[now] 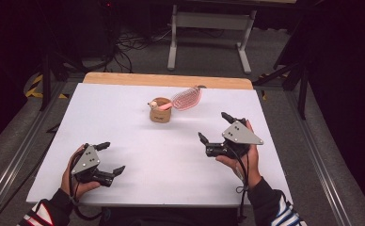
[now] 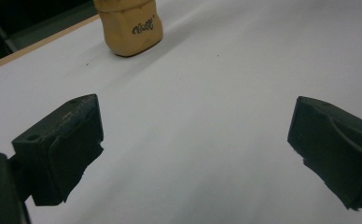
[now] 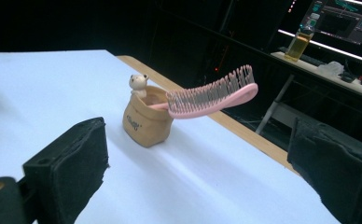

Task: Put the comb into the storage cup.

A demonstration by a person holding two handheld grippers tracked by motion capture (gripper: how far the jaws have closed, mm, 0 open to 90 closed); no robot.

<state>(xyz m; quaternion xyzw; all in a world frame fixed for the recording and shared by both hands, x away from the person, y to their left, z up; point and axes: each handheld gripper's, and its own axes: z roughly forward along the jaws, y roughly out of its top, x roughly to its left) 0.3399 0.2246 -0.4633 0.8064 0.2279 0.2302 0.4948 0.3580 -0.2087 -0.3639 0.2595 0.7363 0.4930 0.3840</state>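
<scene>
Reaching for the brush (image 1: 187, 98) in the pot (image 1: 160, 111), I'd bring my wide-open right claw (image 1: 213, 127) square across its head; left claw (image 1: 112, 157) idles wide.

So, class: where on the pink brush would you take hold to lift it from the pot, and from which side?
Grip the pink brush across its bristled head, which juts up and sideways clear of the tan pot. Come from the right with the right tool, open and nearest; the handle sits inside the pot, hard to reach.
</scene>
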